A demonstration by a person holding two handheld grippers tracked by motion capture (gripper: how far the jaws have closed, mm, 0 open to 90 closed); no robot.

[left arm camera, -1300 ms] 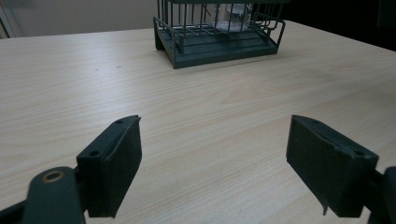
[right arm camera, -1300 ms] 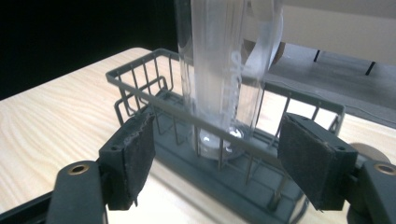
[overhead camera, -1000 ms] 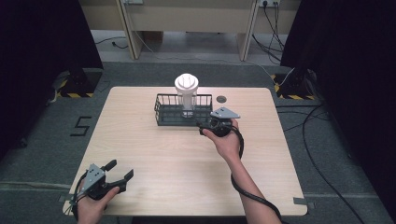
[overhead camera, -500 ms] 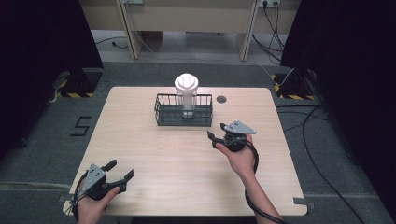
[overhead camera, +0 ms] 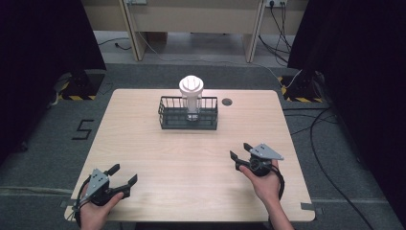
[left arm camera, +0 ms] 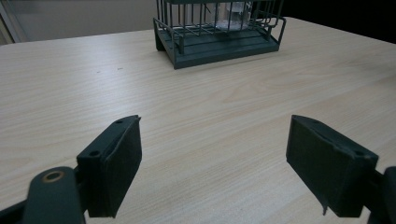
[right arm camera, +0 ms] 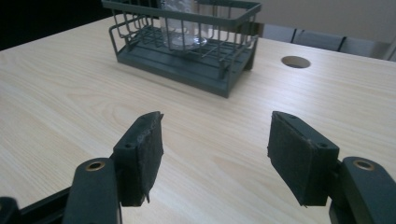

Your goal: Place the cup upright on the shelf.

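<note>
A dark green wire basket stands at the table's far middle. Upright inside it is a clear bottle with a white cap. My left gripper rests open over the near left corner, nothing between its jaws. My right gripper is open over the near right part of the table, well back from the basket, with only bare wood between its jaws.
The light wooden table has a round cable hole just right of the basket. Grey carpet, cables and dark curtains surround the table. A desk frame stands beyond the far edge.
My right gripper has drawn back from the basket's right end toward the near right of the table, open. The left gripper has stayed in place.
</note>
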